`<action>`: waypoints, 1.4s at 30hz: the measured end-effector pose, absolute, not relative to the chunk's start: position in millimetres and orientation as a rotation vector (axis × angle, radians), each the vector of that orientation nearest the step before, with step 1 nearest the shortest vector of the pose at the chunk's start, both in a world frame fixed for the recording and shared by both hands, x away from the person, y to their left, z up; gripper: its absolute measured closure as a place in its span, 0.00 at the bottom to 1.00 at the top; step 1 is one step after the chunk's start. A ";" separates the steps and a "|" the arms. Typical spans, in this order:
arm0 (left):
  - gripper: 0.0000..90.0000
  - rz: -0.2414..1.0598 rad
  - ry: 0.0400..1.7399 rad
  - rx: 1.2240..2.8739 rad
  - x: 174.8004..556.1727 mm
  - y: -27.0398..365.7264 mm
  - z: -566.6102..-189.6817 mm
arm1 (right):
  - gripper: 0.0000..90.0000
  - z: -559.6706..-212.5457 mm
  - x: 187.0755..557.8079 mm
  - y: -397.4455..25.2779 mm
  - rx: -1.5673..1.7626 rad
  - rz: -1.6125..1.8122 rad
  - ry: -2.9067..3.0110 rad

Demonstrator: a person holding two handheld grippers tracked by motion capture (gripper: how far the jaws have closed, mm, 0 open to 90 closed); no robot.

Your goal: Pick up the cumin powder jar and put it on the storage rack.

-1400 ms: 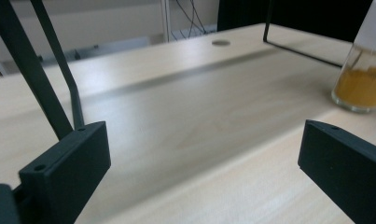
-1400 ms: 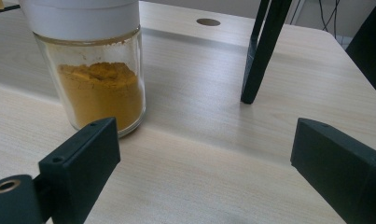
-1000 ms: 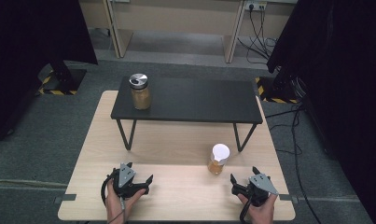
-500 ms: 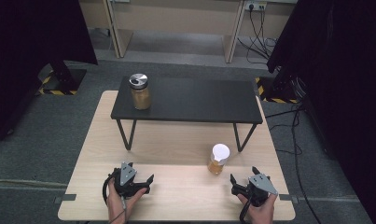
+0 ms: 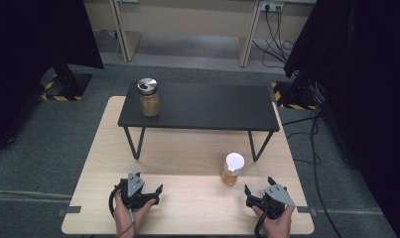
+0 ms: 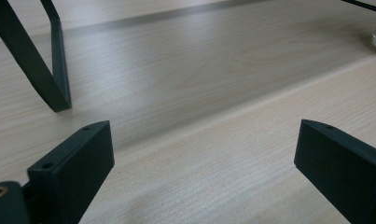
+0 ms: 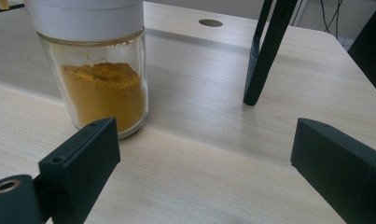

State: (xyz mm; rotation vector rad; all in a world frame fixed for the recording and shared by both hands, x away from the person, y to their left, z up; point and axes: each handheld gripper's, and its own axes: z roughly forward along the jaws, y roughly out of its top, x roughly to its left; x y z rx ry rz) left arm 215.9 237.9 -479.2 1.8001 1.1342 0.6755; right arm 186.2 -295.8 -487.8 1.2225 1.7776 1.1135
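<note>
Two claws rest low on the counter [image 5: 187, 208], both spread apart and empty. Right claw [image 5: 259, 195] sits just beside the white-lidded spice jar [image 5: 233, 168] at lower right — a skewed approach could knock it over; left claw [image 5: 149, 194] waits lower left.

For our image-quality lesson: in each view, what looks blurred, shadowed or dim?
High view: the black shelf casts a soft shadow on the table; the room's sides are dark. Left gripper view: the near fingers are blurred. Right gripper view: the white-lidded jar is sharp, the fingers soft.
</note>
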 end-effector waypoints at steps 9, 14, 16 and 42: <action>0.04 0.679 1.136 1.796 215.7 237.6 -479.5 | 0.09 -487.8 186.3 -295.6 1.219 1.111 1.780; 0.04 0.675 1.135 1.795 215.9 238.4 -479.6 | 0.09 -487.8 186.4 -294.9 1.217 1.110 1.781; 0.04 0.672 1.137 1.793 216.1 238.9 -479.6 | 0.09 -487.9 186.4 -295.1 1.217 1.111 1.780; 0.04 0.662 1.131 1.781 215.7 241.9 -480.7 | 0.09 -488.7 184.5 -295.1 1.207 1.114 1.779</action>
